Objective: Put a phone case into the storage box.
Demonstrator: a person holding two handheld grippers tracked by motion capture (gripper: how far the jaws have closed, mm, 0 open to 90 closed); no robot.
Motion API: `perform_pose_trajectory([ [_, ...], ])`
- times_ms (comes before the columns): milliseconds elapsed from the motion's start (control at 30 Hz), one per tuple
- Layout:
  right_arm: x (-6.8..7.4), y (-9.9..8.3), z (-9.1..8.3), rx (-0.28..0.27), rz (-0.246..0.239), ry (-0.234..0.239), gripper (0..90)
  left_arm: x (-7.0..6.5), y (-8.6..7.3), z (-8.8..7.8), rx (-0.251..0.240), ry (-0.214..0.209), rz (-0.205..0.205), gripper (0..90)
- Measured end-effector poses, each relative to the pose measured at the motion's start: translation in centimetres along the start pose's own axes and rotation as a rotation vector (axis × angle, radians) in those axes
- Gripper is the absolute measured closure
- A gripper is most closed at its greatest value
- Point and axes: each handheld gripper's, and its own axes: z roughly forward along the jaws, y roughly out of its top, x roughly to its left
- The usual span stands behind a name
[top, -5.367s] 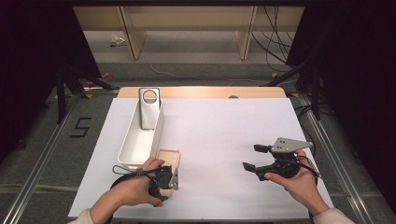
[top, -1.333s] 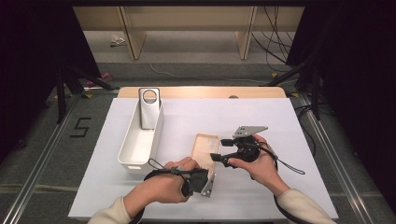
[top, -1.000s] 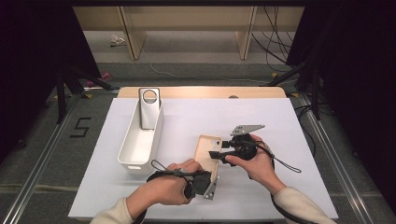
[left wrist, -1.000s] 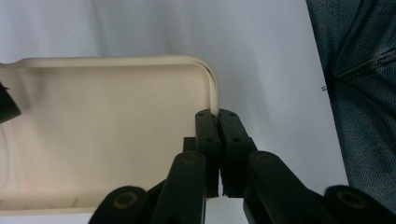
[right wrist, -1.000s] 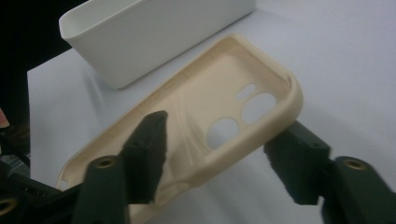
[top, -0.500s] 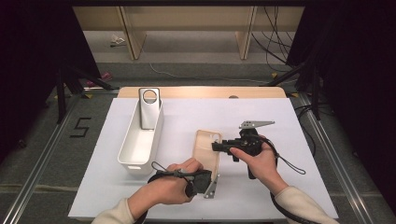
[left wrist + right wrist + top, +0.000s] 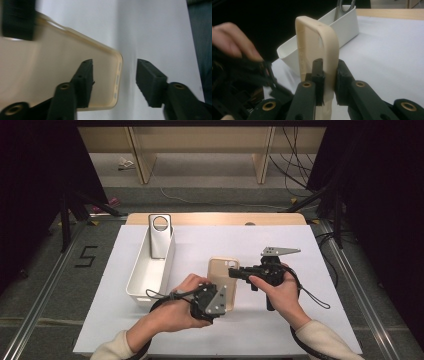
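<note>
Beige silicone phone case [image 7: 221,276] just got handed over: half a second back the left gripper [image 7: 113,82] was pinching its near end, now those jaws have just sprung apart and the case edge sits loose between them. The right gripper [image 7: 329,75] has just been closing and clamps the case's side wall, holding it just off the white table [image 7: 300,330]. Guessing it's headed for the white bin [image 7: 150,270].

**Black Grippers, Cream Cuffs**

Each gripper, left [image 7: 220,296] and right [image 7: 234,274], was matte black, with brass-ringed screw holes on blocky jaws. Each bore a grey three-cornered plate and trailed a black looping cable. Sleeves nearest the grippers were cream.
</note>
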Motion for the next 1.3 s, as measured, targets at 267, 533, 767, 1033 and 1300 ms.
perform_pose_trajectory([
  [267,-0.2,0.1,-0.3,-0.021,-0.011,-0.031,80.9,1.8,-0.4,-2.1,-0.207,0.085,-0.189,17.5],
  [533,-0.2,0.1,-0.4,-0.031,-0.037,-0.051,80.8,3.4,-2.2,-2.2,-0.257,0.19,-0.375,18.7],
  [767,-0.1,0.1,-0.3,-0.034,-0.052,-0.055,80.7,4.5,-3.4,-1.8,-0.317,0.237,-0.568,35.7],
  [1033,0.1,0.0,-0.1,-0.029,-0.062,-0.053,80.6,4.9,-3.6,-1.7,-0.382,0.245,-0.674,56.7],
  [1300,0.2,0.0,0.0,-0.034,-0.069,-0.055,80.6,5.0,-3.1,-1.5,-0.404,0.253,-0.734,72.0],
])
